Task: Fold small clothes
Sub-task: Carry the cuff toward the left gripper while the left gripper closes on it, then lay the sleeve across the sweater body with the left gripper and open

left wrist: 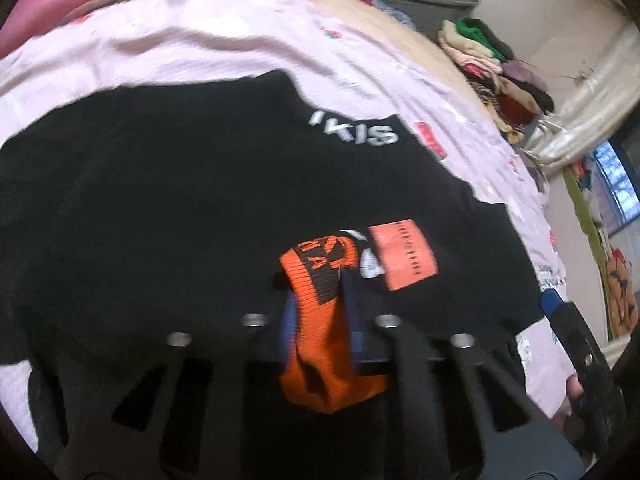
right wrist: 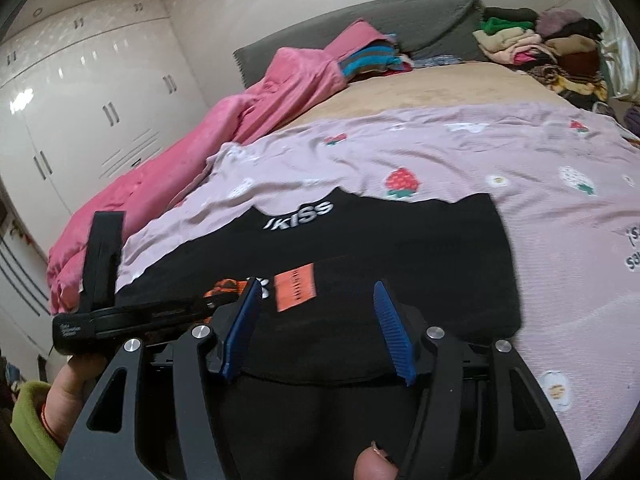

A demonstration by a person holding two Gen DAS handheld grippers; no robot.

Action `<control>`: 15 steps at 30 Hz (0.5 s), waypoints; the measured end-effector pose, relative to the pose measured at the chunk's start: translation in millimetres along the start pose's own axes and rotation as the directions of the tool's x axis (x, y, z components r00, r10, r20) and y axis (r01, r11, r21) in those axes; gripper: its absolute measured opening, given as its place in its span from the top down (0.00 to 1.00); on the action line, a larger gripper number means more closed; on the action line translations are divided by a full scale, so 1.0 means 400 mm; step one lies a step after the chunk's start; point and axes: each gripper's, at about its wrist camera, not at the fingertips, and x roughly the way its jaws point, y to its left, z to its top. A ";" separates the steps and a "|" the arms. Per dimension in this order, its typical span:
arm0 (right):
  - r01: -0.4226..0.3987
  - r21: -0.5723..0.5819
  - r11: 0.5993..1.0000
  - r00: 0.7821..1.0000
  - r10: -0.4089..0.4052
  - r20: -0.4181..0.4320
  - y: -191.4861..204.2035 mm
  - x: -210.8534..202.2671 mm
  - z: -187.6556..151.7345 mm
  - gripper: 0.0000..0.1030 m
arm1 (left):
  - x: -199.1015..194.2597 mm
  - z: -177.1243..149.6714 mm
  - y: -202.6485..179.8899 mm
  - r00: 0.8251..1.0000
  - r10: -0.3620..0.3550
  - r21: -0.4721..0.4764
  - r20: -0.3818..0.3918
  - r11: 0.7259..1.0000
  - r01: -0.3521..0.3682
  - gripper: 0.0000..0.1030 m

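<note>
- My left tool (left wrist: 320,312) is clenched on the orange knit cuff (left wrist: 316,280) of the black garment (left wrist: 180,200).
- My right tool (right wrist: 316,332) is released, hovering over that garment, which lies spread on the lilac strawberry sheet (right wrist: 520,168) on the bed.

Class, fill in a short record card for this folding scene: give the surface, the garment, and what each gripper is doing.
surface: bed with a lilac strawberry-print sheet
garment: black garment lying spread on the sheet, white lettering near its far edge
trim: orange knit band with black lettering
left gripper: shut on the orange knit band
right gripper: open over the black garment, nothing between the pads
background: pile of clothes at the far corner of the bed
</note>
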 end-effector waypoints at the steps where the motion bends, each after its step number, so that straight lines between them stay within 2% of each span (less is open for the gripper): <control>1: 0.009 0.008 1.000 1.000 -0.009 0.007 -0.012 -0.007 0.004 0.45 | -0.016 0.002 -0.010 1.000 -0.010 0.017 0.024 1.000 0.009 0.93; 6: 0.047 0.037 0.998 0.998 -0.048 0.035 -0.053 -0.033 0.015 0.45 | -0.143 0.016 -0.047 0.984 -0.078 0.077 0.160 0.995 0.066 0.94; 9: 0.062 0.045 0.997 0.997 -0.064 0.040 -0.067 -0.035 0.019 0.45 | -0.211 0.023 -0.037 0.974 -0.060 0.090 0.219 0.995 0.041 0.94; 12: 0.078 0.045 0.996 0.996 -0.080 0.034 -0.071 -0.028 0.019 0.45 | -0.236 0.026 -0.001 0.971 -0.030 0.059 0.238 0.998 0.016 0.94; 15: 0.096 0.023 0.995 0.995 -0.096 0.015 -0.062 -0.011 0.016 0.45 | -0.223 0.026 0.034 0.976 0.005 0.034 0.219 0.999 -0.013 0.94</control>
